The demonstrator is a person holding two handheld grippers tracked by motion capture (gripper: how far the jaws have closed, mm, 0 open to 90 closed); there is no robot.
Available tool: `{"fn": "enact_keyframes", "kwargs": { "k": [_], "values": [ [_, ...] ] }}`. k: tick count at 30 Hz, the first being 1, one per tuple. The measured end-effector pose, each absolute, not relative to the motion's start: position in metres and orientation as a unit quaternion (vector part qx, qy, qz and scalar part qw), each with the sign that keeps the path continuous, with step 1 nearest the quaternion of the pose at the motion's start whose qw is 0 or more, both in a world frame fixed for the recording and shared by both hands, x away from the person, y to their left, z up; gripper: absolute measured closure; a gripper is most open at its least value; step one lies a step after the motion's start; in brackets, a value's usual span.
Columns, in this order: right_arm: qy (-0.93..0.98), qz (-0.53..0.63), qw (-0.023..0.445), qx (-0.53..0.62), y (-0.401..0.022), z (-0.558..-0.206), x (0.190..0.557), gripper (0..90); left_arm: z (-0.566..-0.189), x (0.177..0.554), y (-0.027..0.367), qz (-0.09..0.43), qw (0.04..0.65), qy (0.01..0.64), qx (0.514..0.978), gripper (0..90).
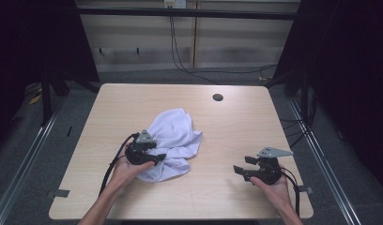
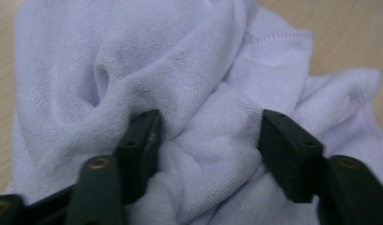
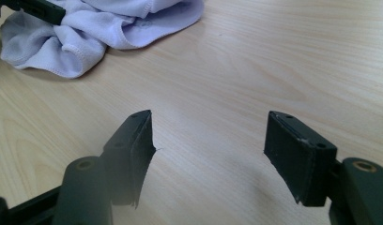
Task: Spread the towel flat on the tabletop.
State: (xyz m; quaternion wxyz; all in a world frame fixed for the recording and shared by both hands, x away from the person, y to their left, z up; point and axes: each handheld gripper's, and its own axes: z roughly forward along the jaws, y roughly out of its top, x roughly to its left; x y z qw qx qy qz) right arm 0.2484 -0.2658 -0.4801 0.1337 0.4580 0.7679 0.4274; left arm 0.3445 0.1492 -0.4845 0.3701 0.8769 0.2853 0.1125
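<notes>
In the high view, a crumpled white towel (image 1: 173, 143) lies on the pale wooden table (image 1: 227, 136), left of centre and toward the near edge. The left gripper (image 1: 157, 157) sits at the towel's near-left side, its tips on the cloth, held by the person's left hand (image 1: 125, 168). The right gripper (image 1: 241, 166) hovers low over bare wood near the table's right front, well apart from the towel, in the right hand (image 1: 274, 186), its 2 jaws pointing left. A small dark hole (image 1: 218, 97) marks the far part of the tabletop. In the left gripper view, the 2 black jaws stand wide apart with a bunched fold of the towel (image 2: 213, 140) between them; the cloth bulges against both pads, but they do not pinch it tight. In the right gripper view, the jaws are spread wide with nothing between them except the table (image 3: 274, 70), and the towel (image 3: 100, 23) lies at the upper left, far off.
</notes>
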Motion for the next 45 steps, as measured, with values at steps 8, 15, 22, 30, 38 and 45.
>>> {"fn": "enact_keyframes", "kwargs": {
  "k": [8, 15, 22, 30, 38, 45],
  "values": [
    [0.77, 0.427, 0.128, 0.457, -0.261, -0.479, 0.249, 32.5, -0.483, 0.307, 0.142, 0.063, 0.391, 0.257, 0.882, 71.3],
    [0.784, 0.424, 0.117, 0.439, -0.247, -0.476, 0.252, 32.7, -0.48, 0.274, 0.134, -0.001, 0.403, 0.225, 0.887, 71.5],
    [0.805, 0.417, 0.091, 0.412, -0.229, -0.472, 0.268, 35.9, -0.458, 0.266, 0.14, 0.015, 0.438, 0.229, 0.869, 56.2],
    [0.833, 0.426, 0.04, 0.351, -0.183, -0.474, 0.297, 53.8, -0.449, 0.31, 0.113, 0.042, 0.461, 0.267, 0.845, 45.4],
    [0.84, 0.394, 0.029, 0.373, -0.178, -0.494, 0.303, 70.7, -0.481, 0.334, 0.093, 0.024, 0.407, 0.283, 0.868, 38.4],
    [0.831, 0.402, 0.012, 0.384, -0.181, -0.495, 0.302, 87.0, -0.468, 0.321, 0.101, 0.034, 0.439, 0.266, 0.857, 81.2]
  ]
}}
